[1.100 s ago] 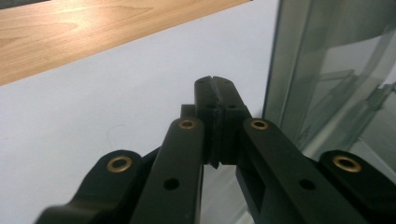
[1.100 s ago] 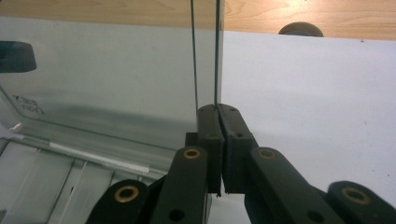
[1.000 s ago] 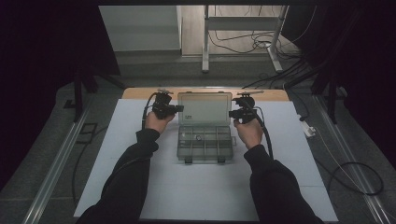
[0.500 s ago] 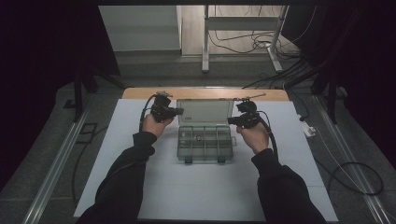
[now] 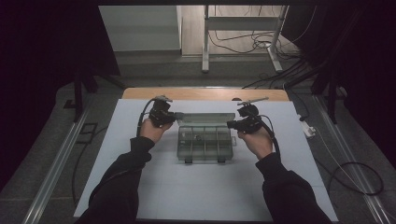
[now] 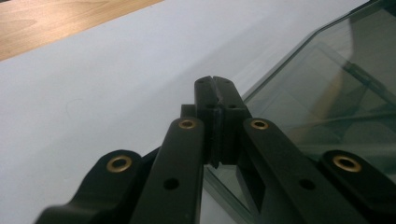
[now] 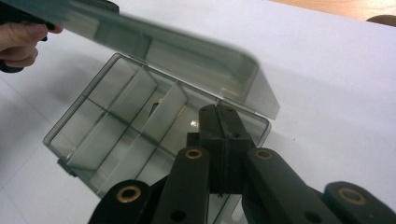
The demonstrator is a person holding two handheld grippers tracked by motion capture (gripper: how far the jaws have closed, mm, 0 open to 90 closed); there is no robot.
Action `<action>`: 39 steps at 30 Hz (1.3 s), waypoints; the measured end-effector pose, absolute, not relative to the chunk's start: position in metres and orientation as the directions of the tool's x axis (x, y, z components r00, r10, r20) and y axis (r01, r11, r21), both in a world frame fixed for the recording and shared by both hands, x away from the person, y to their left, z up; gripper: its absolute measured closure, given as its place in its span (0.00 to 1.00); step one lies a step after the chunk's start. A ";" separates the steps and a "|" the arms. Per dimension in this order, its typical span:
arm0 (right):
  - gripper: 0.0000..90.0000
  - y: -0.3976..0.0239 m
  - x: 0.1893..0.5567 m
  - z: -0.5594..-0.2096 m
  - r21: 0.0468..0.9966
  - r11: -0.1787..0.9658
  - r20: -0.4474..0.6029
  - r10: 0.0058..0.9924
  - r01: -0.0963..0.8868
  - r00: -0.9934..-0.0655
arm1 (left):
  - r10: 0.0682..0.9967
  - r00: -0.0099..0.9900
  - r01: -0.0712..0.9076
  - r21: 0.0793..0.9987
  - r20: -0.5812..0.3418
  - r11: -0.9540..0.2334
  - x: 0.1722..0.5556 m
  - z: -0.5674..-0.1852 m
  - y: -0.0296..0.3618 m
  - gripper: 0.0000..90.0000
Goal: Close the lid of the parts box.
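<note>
A clear plastic compartment box sits mid-table, its dividers plain in the right gripper view. Its hinged lid stands raised and tilted over the base. My left gripper is at the lid's left end, jaws shut with nothing between them. The lid's smoky pane lies just beside them. My right gripper is at the lid's right end, also shut and empty, over the box's near corner. One compartment holds a small dark item.
The box rests on a white mat over a wooden table whose far strip shows. A white plug lies at the mat's right edge. Cables run on the floor to the right.
The lid, which lay back flat behind the base a second ago, has swung up and now leans over the base. Both hands rose and came slightly nearer with it.
</note>
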State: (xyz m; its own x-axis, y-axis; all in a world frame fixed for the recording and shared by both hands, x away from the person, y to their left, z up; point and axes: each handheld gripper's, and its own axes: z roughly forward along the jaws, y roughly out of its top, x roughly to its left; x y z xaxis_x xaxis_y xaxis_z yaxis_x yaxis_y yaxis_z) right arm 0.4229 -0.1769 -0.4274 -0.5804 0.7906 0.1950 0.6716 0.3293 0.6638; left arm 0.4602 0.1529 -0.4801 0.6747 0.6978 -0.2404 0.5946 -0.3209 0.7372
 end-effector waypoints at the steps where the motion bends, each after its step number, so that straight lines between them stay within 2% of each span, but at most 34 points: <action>1: 0.99 -0.177 0.422 -0.427 0.664 0.332 0.194 0.789 0.670 -0.583 | 0.696 0.677 0.592 0.738 -0.239 -0.323 0.458 -0.479 0.153 0.99; 18: 0.99 -0.184 0.393 -0.425 0.669 0.362 0.194 0.758 0.649 -0.622 | 0.684 0.693 0.577 0.743 -0.227 -0.339 0.428 -0.465 0.158 0.99; 39: 0.99 -0.190 0.365 -0.439 0.638 0.421 0.177 0.735 0.645 -0.655 | 0.658 0.712 0.575 0.741 -0.245 -0.347 0.376 -0.455 0.159 0.99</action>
